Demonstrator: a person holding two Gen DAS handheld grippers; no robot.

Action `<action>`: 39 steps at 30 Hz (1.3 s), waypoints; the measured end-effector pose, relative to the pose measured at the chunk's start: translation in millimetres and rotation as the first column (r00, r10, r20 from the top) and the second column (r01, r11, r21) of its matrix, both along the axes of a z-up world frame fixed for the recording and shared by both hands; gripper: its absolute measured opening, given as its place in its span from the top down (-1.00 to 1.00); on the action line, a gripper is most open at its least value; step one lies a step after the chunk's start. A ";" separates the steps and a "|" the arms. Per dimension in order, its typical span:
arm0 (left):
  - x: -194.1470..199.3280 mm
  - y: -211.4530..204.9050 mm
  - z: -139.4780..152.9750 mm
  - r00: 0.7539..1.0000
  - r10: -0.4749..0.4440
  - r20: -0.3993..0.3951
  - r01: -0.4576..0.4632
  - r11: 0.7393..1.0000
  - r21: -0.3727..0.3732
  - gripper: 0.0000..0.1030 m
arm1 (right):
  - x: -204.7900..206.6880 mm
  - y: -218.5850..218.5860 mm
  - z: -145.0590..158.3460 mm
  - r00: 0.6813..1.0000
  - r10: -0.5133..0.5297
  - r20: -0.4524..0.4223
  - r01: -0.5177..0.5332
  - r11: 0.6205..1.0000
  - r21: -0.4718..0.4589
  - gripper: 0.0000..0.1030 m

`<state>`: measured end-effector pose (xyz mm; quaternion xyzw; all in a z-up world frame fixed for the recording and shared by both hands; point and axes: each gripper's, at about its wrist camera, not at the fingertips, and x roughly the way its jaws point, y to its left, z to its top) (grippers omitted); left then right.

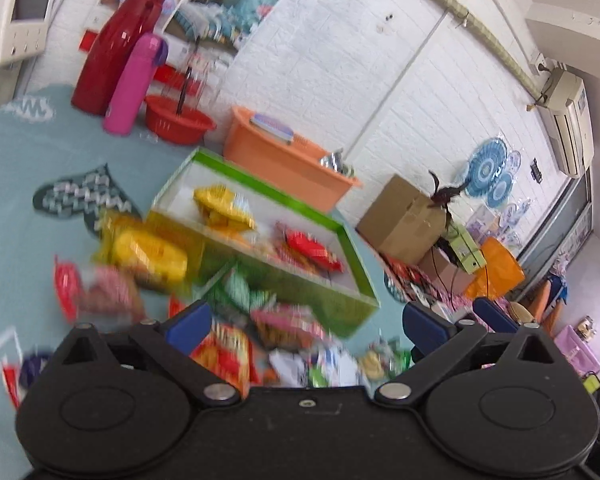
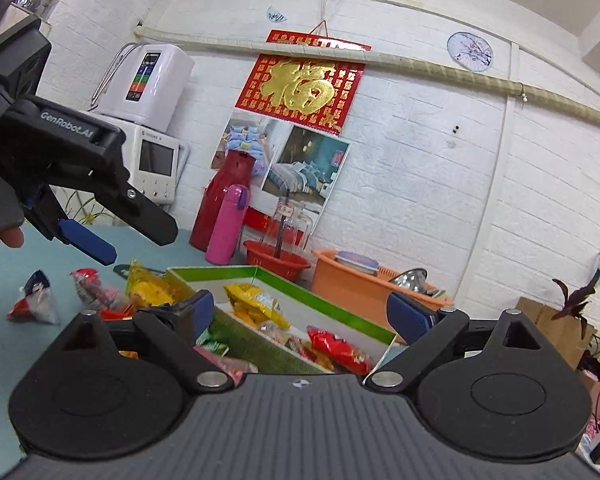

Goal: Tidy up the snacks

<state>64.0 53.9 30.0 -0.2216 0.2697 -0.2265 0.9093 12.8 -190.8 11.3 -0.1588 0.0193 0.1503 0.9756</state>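
Seemingly both grippers empty; right gripper (image 2: 300, 316) over green box (image 2: 332, 312) rim

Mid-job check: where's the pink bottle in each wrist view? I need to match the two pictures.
Left wrist view: the pink bottle stands upper left, tilted by the lens, in front of the red jug and left of the red basin.
Right wrist view: the pink bottle is left of centre, beside the red jug.
Shared landmark: the green-rimmed box holding snack packets.
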 end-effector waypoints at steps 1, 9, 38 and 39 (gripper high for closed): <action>-4.6 1.6 -7.7 1.000 -0.010 -0.027 0.010 1.000 -0.007 -1.00 | -3.3 -1.2 -5.2 1.000 0.005 -0.025 -0.005 1.000 -0.009 -1.00; -13.7 9.4 -46.2 0.986 -0.058 -0.158 0.044 0.995 -0.090 -1.00 | 6.0 -10.7 -36.5 0.964 0.027 -0.265 -0.021 0.999 0.023 -1.00; -40.6 -9.8 -70.9 0.953 -0.192 -0.235 0.168 0.979 -0.119 -1.00 | 14.8 -12.0 -53.0 0.813 0.300 -0.499 -0.315 0.947 0.056 -1.00; -40.6 -12.8 -72.6 0.950 -0.202 -0.240 0.178 0.977 -0.118 -1.00 | 9.9 -12.0 -52.3 0.805 0.314 -0.503 -0.325 0.943 0.069 -1.00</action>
